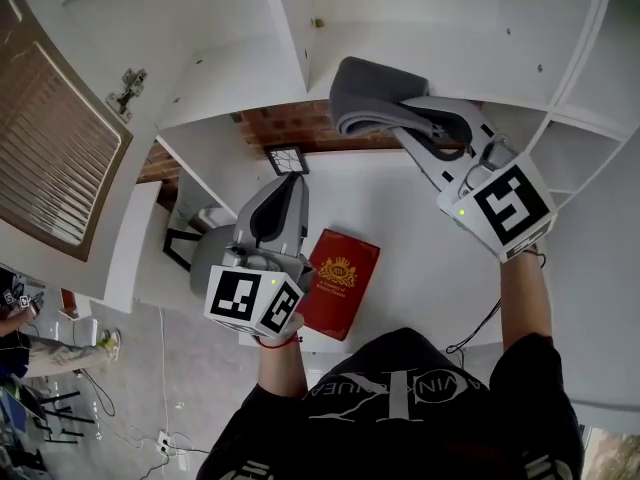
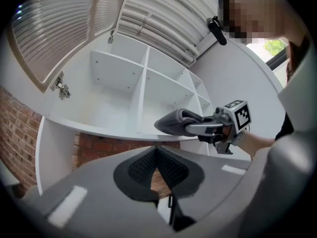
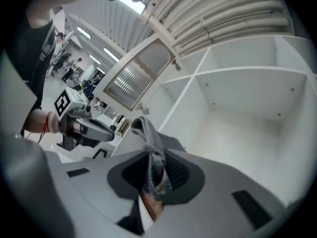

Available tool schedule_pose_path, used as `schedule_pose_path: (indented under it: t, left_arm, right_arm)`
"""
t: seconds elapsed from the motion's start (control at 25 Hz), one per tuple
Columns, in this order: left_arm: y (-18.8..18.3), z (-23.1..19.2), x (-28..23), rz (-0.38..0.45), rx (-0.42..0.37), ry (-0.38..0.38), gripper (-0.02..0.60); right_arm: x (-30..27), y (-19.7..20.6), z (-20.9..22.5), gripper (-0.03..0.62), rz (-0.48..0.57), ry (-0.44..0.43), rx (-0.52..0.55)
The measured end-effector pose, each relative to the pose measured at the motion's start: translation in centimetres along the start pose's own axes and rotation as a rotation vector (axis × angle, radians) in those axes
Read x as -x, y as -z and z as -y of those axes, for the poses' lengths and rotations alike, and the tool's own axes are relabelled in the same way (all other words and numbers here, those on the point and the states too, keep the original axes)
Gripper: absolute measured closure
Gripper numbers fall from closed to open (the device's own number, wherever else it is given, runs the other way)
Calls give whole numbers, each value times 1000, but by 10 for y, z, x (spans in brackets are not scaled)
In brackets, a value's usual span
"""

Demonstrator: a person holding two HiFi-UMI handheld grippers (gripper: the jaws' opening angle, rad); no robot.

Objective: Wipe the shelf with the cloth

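Note:
A grey folded cloth [image 1: 368, 96] hangs in front of the white shelf unit [image 1: 240, 78], and my right gripper [image 1: 408, 118] is shut on it. In the right gripper view the cloth [image 3: 150, 142] stands pinched between the jaws, with an open white compartment [image 3: 237, 128] beyond it. In the left gripper view the cloth [image 2: 174, 121] is level with the lowest shelf board [image 2: 114, 125], touching or just above its front edge. My left gripper [image 1: 283, 183] is lower and to the left, over the table, shut and empty.
A red book [image 1: 340, 283] lies on the white table [image 1: 420, 258] beside the left gripper. A louvred cabinet door [image 1: 50, 158] stands open at the left, with a metal hinge [image 1: 128, 88] on the cabinet side. Brick wall [image 1: 290, 123] shows under the shelf.

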State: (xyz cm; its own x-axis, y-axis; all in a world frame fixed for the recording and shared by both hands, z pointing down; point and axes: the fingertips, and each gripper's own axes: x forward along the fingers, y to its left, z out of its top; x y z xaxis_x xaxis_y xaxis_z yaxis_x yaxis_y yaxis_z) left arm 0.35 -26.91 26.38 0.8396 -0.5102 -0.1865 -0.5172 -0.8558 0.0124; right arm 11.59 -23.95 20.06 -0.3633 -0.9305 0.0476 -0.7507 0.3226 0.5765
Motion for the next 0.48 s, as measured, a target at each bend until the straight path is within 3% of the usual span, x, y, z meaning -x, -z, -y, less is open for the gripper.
schedule_pose_path:
  t: [0.28,0.48]
  left_arm:
    - [21,-3,2,-30,-95,-35,572]
    - [37,-10,3,-44,-43,-42,572]
  right_arm:
    - [44,24,-13,533,36,77,-141]
    - [51,71,-25,533,-40,118,-256]
